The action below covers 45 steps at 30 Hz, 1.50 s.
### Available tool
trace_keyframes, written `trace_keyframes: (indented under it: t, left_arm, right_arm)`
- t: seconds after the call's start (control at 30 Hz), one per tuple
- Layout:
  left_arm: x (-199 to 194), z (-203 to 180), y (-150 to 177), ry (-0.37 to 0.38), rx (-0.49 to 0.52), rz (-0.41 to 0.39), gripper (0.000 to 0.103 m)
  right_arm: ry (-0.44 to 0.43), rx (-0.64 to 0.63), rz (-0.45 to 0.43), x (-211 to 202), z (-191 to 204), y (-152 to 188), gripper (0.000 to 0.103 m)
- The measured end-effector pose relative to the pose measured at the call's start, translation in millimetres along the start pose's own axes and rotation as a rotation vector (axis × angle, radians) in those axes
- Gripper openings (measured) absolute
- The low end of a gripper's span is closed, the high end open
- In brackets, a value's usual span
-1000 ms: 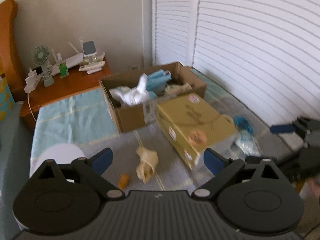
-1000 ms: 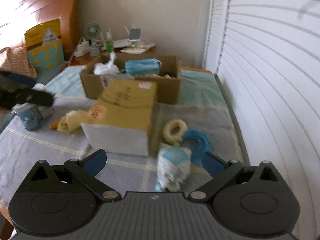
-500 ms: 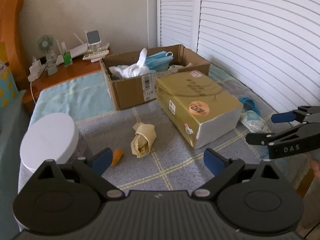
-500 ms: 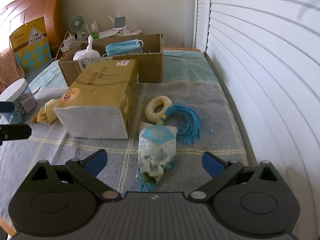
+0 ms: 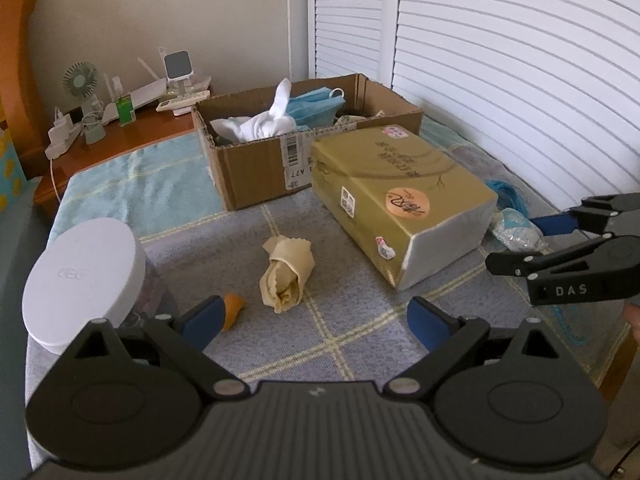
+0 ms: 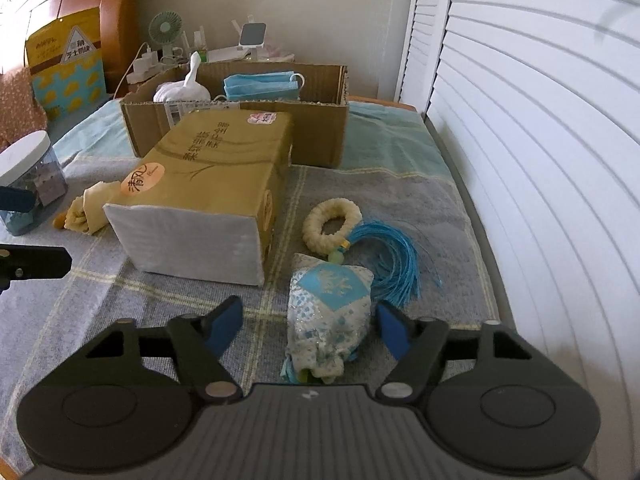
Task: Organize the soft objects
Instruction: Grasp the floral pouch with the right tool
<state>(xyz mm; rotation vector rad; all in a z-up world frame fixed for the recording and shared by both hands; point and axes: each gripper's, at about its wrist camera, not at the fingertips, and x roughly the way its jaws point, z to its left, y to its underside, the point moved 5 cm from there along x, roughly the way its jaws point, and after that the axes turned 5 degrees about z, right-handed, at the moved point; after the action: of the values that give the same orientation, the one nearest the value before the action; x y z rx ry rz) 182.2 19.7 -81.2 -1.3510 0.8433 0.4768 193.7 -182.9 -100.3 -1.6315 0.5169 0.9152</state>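
A blue-and-white patterned sachet (image 6: 330,312) lies on the grey bedspread between the open jaws of my right gripper (image 6: 310,326). Behind it lie a cream ring (image 6: 331,222) and blue tassel strands (image 6: 394,256). My left gripper (image 5: 314,318) is open and empty above the bedspread, short of a crumpled cream cloth (image 5: 286,274) and a small orange piece (image 5: 233,310). An open cardboard box (image 5: 256,160) at the back holds a white cloth (image 5: 266,120) and blue face masks (image 5: 318,106). My right gripper also shows in the left wrist view (image 5: 560,240).
A gold tissue pack (image 5: 396,196) lies in front of the box. A jar with a white lid (image 5: 84,264) stands at the left. A bedside table (image 5: 120,140) with a fan and chargers is behind. White louvred doors (image 6: 540,140) run along the right.
My right gripper has moved forward and down so the sachet now sits between its fingers. My left gripper has drawn closer to the cream cloth.
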Motion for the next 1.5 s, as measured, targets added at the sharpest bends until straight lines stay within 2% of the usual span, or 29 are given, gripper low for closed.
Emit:
trace_keyframes:
  t: [0.3,0.47,0.53,0.67,0.7,0.97,1.07,1.23,1.3,1.37,1.5]
  left_arm:
    - [-6,-4,0,0.027,0.01,-0.015,0.097]
    - [-12,-4,0,0.035,0.013,-0.032,0.097]
    - [-15,-4,0,0.038,0.014,-0.038,0.097]
    - [-18,-4,1,0.045,0.014,-0.044,0.097]
    - [-18,-3,1,0.048,0.015,-0.043,0.097]
    - [-9,-2,1,0.043,0.044,-0.026,0.097]
    - [-4,-2,-2,0.04,0.055,-0.025,0.096]
    - [8,0,-10,0.003,0.06,-0.04,0.081]
    - [14,2,-13,-0.011,0.063,-0.036,0.068]
    - [20,5,-15,-0.02,0.049,-0.025,0.061]
    - [31,12,-18,-0.037,0.041,-0.016,0.056]
  right_arm:
    - [-0.091,-0.038,0.042,-10,17,6,0.074]
    - [-0.172,-0.075,0.05,-23,33,12,0.074]
    - [-0.16,-0.099,0.036,-29,36,12,0.075]
    - [-0.093,-0.118,-0.013,-31,29,3,0.09]
    - [-0.085,-0.12,-0.026,-29,27,0,0.09]
    - [-0.118,-0.135,0.001,-1,21,-2,0.09]
    - [-0.111,-0.148,0.011,0,23,0,0.082]
    - [-0.111,-0.14,0.015,-1,24,5,0.078]
    - [-0.11,-0.141,0.012,-1,25,5,0.078]
    - [-0.113,-0.139,0.012,-1,24,5,0.078]
    - [-0.116,-0.135,0.011,-1,24,5,0.077]
